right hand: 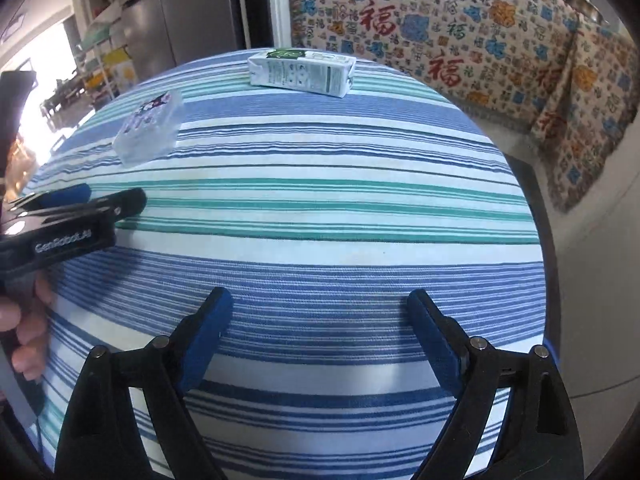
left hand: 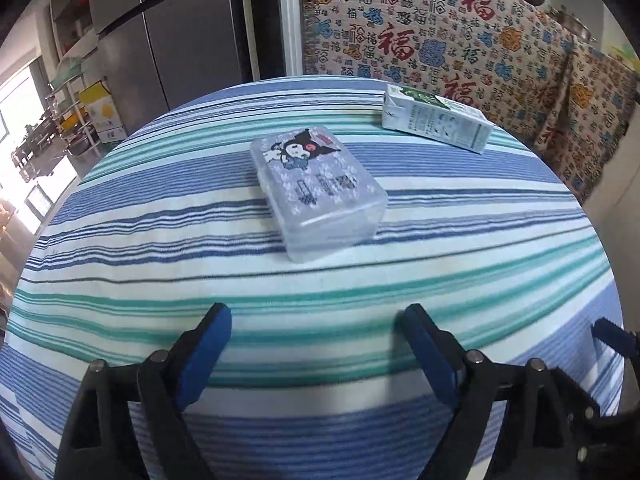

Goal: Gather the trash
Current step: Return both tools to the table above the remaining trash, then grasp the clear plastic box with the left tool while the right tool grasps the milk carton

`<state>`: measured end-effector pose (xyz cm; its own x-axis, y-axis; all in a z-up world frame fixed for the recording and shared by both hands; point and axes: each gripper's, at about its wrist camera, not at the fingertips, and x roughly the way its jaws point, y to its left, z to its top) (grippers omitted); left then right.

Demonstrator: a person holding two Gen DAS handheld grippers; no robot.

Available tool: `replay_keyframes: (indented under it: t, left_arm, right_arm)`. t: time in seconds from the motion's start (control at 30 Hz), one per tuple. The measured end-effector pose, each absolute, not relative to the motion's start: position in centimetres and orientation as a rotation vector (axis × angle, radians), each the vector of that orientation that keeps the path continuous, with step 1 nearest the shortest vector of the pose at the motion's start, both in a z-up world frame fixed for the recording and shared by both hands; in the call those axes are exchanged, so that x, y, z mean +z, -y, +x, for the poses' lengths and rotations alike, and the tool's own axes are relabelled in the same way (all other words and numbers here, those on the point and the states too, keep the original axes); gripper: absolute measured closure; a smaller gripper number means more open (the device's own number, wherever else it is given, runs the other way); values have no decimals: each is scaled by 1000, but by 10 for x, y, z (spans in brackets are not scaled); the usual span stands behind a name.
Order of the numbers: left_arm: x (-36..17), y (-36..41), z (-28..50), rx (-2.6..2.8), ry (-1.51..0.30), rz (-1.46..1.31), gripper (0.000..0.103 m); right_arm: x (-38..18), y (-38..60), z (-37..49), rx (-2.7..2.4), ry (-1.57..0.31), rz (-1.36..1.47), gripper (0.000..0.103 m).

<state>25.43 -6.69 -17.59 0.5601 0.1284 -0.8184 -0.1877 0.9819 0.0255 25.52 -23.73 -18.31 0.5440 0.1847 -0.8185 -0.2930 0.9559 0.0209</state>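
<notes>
The milk carton (right hand: 302, 72) lies on its side at upper centre of the striped table (right hand: 320, 264); the clear plastic box (left hand: 320, 196) could be mistaken for trash. Left gripper (left hand: 320, 344) and right gripper (right hand: 320, 340) are held apart, empty.

Woven matt tablecloth (left hand: 160, 240); clear glossy plastic box (left hand: 320, 192); paper carton (left hand: 436, 120).

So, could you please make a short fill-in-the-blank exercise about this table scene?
1. The milk carton lies on its ____.
2. The clear plastic box stands ____ from the carton.
3. The left gripper and the right gripper are both ____.
4. The tablecloth has a ____ pattern.

Missing words: side; apart; open; striped
</notes>
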Motion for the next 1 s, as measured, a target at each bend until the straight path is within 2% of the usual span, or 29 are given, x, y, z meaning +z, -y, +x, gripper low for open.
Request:
replay_keyframes:
  t: [0.17, 0.33, 0.37, 0.4, 0.43, 0.63, 1.0]
  left_arm:
    - [-182, 63, 289, 227, -957, -85, 3]
    - [-184, 56, 314, 243, -951, -80, 4]
    - [-183, 54, 315, 232, -945, -81, 10]
    - [-181, 50, 312, 206, -925, -87, 28]
    - [-179, 50, 310, 196, -916, -67, 31]
    - [-179, 38, 278, 39, -921, 38, 32]
    - [-178, 25, 256, -23, -922, 20, 31]
  right_arm:
    - [-187, 225, 260, 278, -945, -121, 6]
    - [-186, 223, 265, 288, -946, -127, 4]
    - [-186, 223, 266, 291, -949, -129, 3]
    - [-186, 224, 267, 295, -952, -130, 3]
    - [-185, 225, 267, 298, -953, -132, 3]
    - [-186, 236, 290, 361, -931, -162, 3]
    - [-193, 219, 448, 590, -937, -273, 0]
